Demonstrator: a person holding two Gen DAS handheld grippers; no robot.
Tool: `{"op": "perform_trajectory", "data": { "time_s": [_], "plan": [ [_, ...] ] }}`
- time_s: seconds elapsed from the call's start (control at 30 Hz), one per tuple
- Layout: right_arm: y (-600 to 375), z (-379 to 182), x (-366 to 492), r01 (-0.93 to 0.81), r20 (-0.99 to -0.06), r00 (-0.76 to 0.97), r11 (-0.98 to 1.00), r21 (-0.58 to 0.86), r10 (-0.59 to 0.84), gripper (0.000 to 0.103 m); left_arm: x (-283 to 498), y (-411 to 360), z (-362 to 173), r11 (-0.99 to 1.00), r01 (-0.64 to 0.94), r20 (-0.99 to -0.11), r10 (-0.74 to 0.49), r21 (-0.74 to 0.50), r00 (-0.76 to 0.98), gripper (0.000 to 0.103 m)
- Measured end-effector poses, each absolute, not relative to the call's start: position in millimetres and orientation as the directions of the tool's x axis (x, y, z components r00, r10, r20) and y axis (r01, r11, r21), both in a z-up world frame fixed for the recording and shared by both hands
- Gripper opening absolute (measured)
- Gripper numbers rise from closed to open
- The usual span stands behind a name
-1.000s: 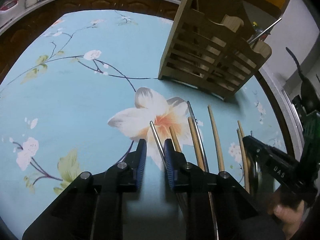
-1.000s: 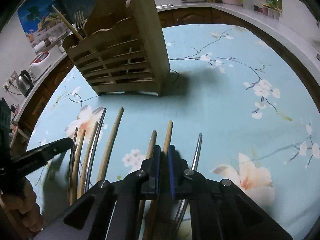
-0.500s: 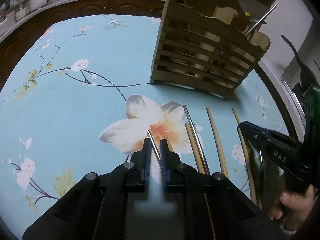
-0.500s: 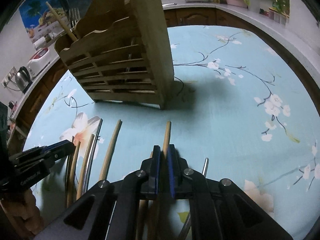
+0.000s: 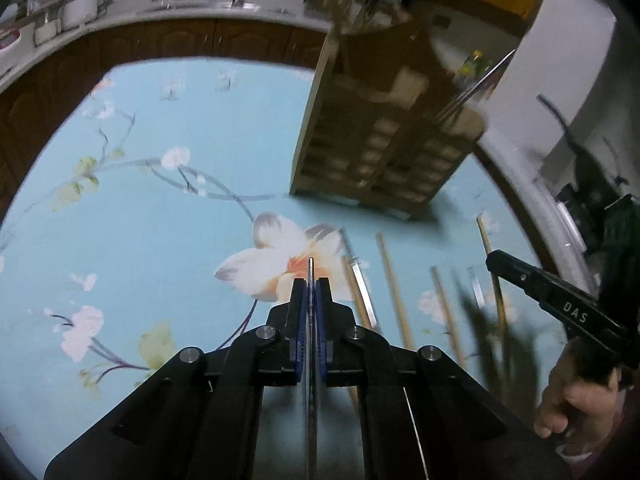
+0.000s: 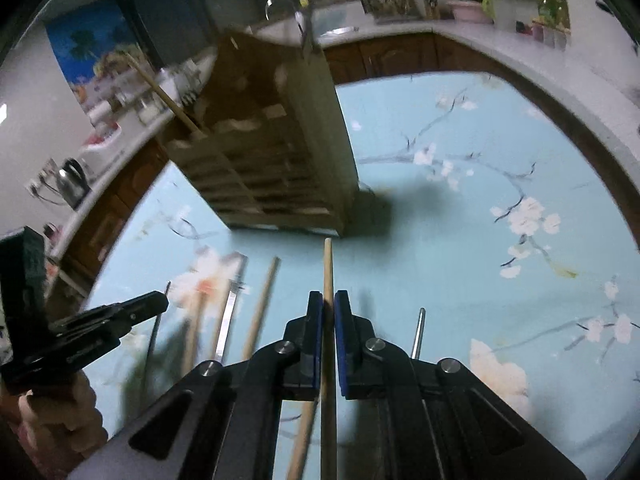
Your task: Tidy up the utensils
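Floral blue cloth covers the surface [image 5: 132, 232], where a wooden rack [image 5: 384, 152] stands behind a row of loose chopsticks [image 5: 394, 284]. Left tool [image 5: 310, 285] pinches a thin metal chopstick [image 5: 311, 266] between its pads. Right tool [image 6: 328, 298] grips a wooden chopstick [image 6: 328, 268] pointing toward the rack.
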State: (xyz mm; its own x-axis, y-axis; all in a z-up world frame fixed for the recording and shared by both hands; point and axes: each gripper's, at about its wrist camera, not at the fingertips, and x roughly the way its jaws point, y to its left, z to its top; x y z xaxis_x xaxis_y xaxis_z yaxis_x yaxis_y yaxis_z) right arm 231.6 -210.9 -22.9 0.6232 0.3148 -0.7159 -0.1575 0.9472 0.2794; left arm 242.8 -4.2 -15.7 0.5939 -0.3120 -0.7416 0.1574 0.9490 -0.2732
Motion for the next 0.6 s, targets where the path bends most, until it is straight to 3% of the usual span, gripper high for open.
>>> {"op": "perform_trajectory", "data": {
  "time_s": [0.6],
  "plan": [
    [-229.8,82.8,161.5,-0.235,-0.480,0.798,0.922,0.308,0.364,0.006,175.7,22.7,94.3,0.904,0.248,-0.530,-0.408,-0.347,0.743,0.003]
  ]
}}
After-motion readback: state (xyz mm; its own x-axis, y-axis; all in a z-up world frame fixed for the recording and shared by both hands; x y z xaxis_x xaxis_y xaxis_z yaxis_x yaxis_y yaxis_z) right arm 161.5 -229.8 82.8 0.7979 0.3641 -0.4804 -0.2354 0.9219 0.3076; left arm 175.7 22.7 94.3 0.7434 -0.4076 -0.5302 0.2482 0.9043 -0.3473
